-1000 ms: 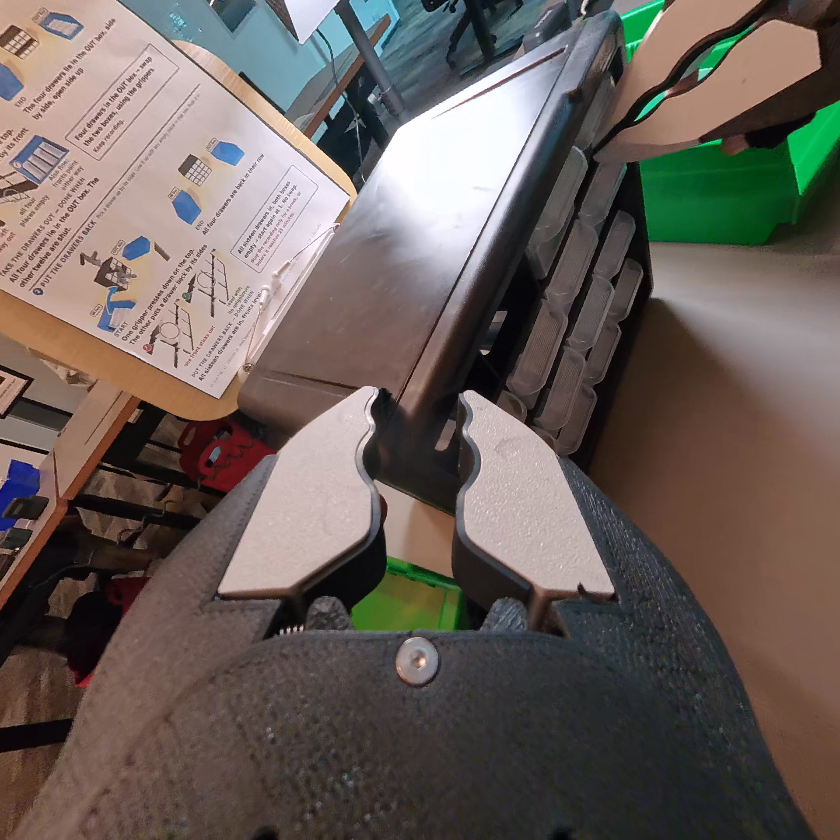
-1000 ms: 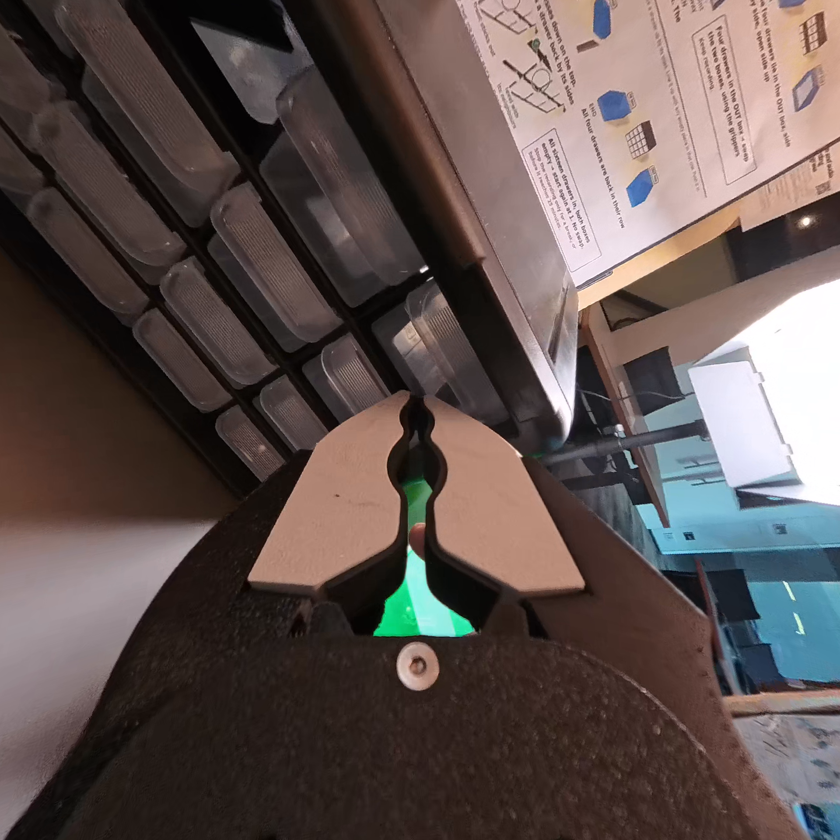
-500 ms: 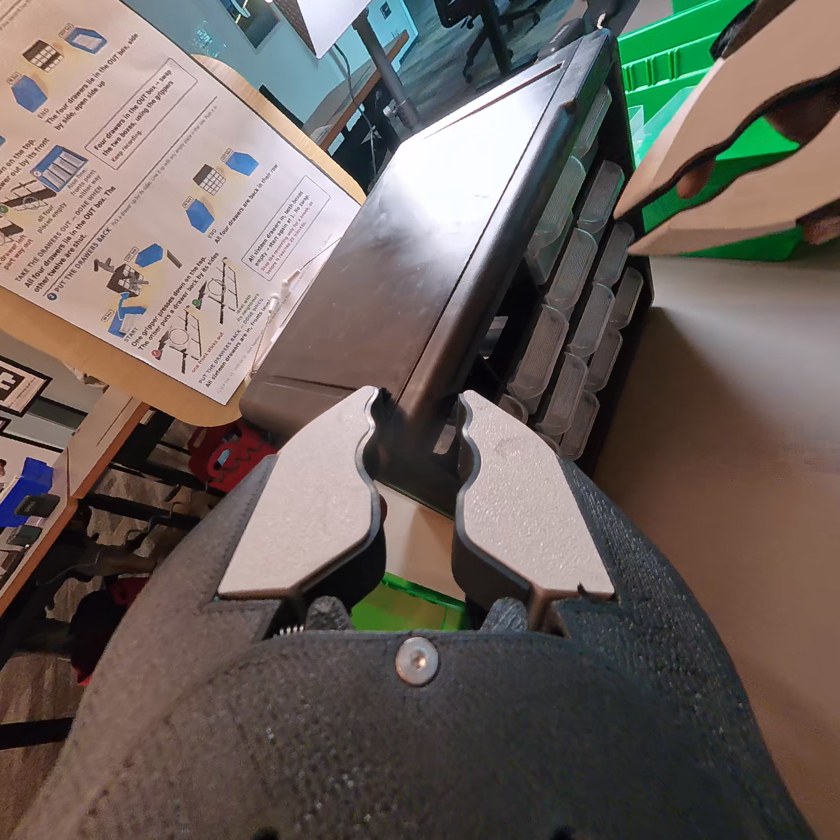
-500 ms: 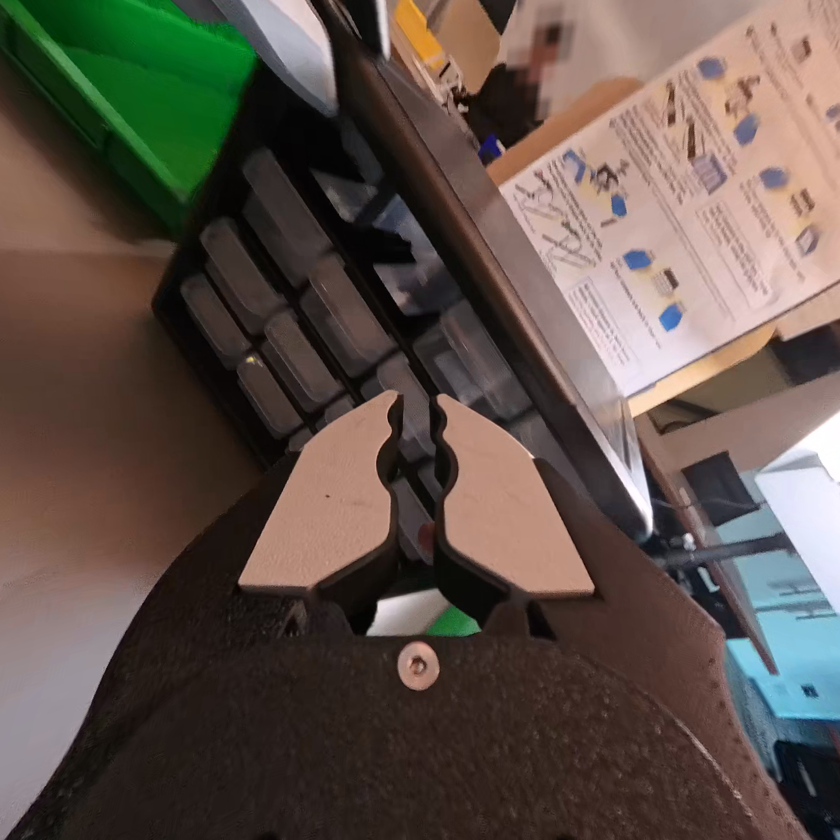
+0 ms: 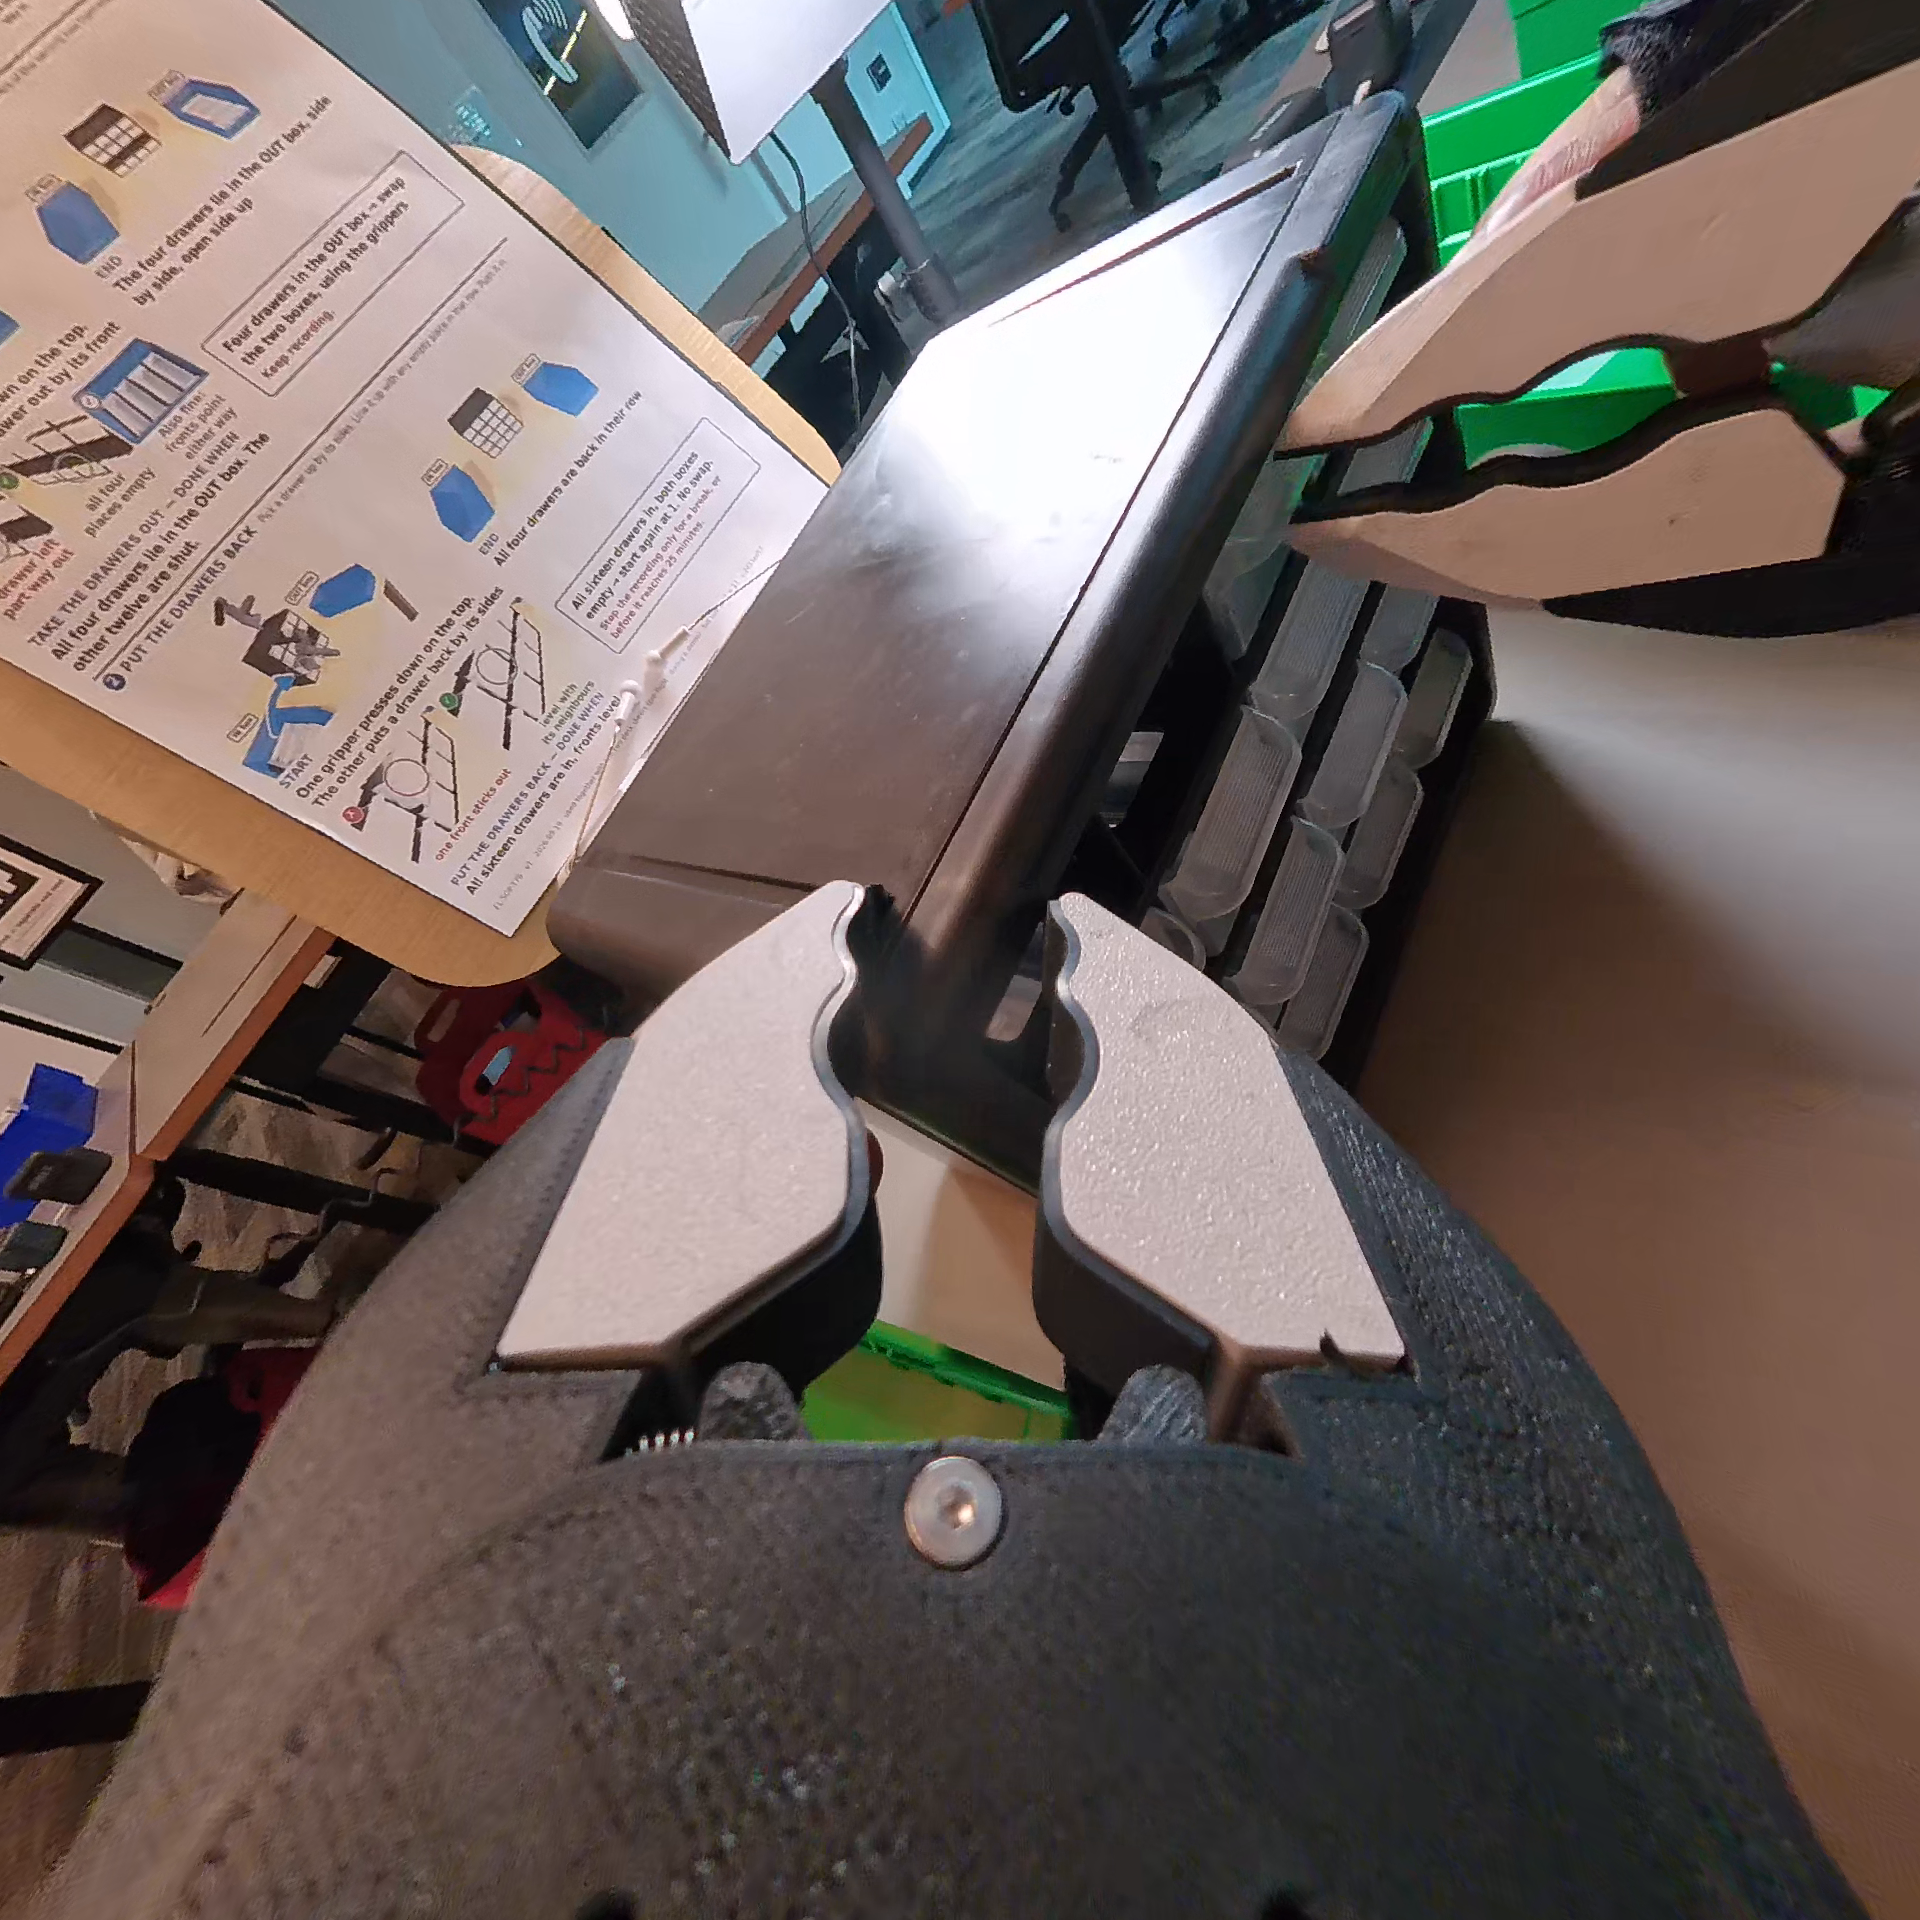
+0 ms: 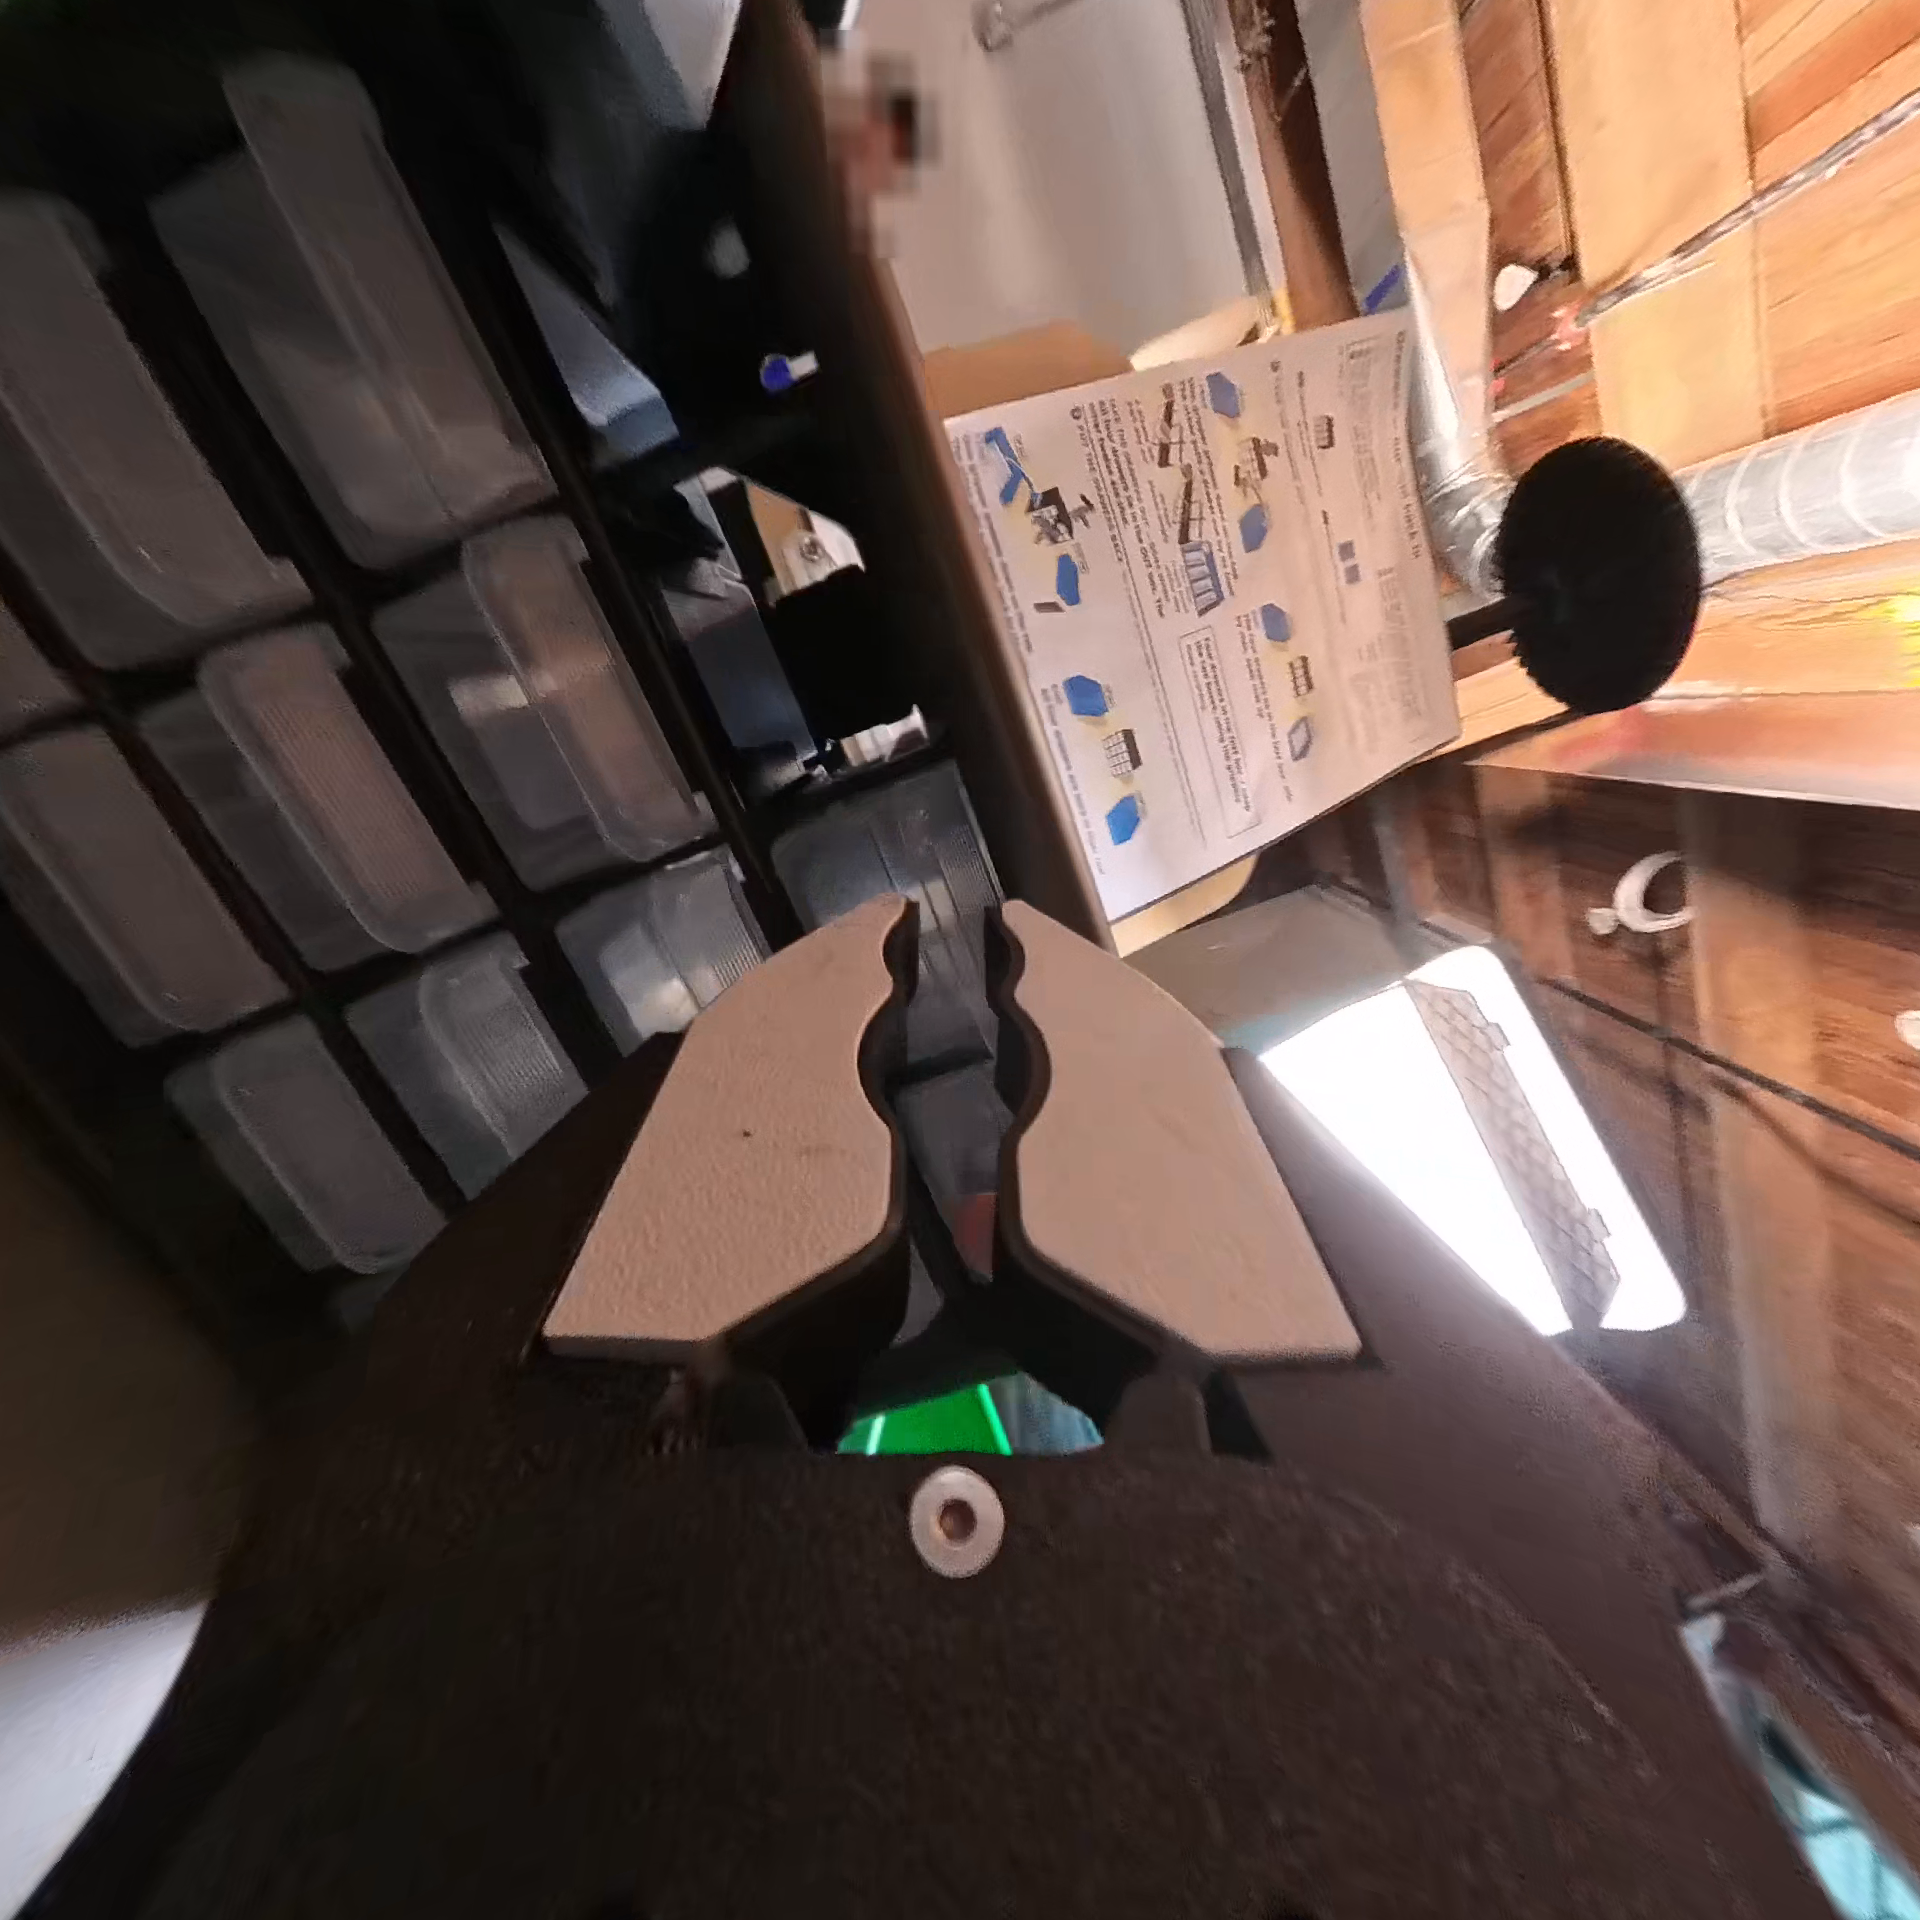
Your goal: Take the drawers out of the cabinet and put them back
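A black cabinet of small clear drawers stands on a tan table. My left gripper sits at the cabinet's near top corner, with the front top edge pinched between its fingers. My right gripper is at the cabinet's front, by the top row. In the right wrist view it is open by a narrow gap, and its tips are just short of a clear drawer under the cabinet's top. Slots beside that drawer look empty. The view is blurred.
A printed instruction sheet on a wooden board leans behind the cabinet. A green bin stands beyond the cabinet's far end, and another green one shows below my left gripper. The tan table lies in front of the drawers.
My right gripper went from shut to slightly open and swung in to the cabinet's top row. My left gripper stayed on the cabinet's corner.
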Motion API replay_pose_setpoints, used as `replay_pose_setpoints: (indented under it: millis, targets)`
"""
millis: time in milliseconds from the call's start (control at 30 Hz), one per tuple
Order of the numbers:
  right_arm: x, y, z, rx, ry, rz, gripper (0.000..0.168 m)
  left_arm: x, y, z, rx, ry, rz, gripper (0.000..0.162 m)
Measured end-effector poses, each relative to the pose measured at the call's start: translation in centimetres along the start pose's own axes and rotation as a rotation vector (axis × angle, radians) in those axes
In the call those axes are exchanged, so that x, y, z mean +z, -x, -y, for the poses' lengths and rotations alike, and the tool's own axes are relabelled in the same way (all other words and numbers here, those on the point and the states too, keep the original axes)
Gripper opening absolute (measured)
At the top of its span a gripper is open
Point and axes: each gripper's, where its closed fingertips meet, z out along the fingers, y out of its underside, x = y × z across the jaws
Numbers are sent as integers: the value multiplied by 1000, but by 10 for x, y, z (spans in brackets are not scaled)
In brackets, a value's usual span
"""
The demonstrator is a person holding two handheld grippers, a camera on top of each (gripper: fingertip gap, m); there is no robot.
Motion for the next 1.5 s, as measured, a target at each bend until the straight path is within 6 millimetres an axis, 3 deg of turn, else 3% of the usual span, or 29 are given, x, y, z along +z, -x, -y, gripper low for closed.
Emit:
replay_pose_setpoints:
  millis: [267, 533, 700, 800, 1000, 1100, 1233, 1500]
  targets:
    - [0, -1, 2, -120, -46, -79, 6, 0, 0, 0, -10, -14, -7, 32]
    - [-36, 0, 15, -107, -71, -82, 6, 0, 0, 0, -22, -22, -10, 32]
    - [-48, -2, 20, -91, -107, -64, 8, 0, 0, 0, -35, -27, -10, 32]
    - [-43, -1, 15, -83, -80, -10, 20, 0, 0, 0, -41, -30, -13, 32]
    - [-31, 6, 8, -101, -30, 47, 27, 0, 0, 0, -42, -31, -13, 32]
    - [-29, 6, 8, -104, -29, 41, 27, 0, 0, 1, -44, -33, -15, 32]
    - [-25, -2, 6, -136, -10, 19, 13, 0, 0, 1, -46, -35, -17, 32]
    - [-60, -2, 16, -167, -59, -27, 11, 0, 0, 1, -42, -31, -15, 32]
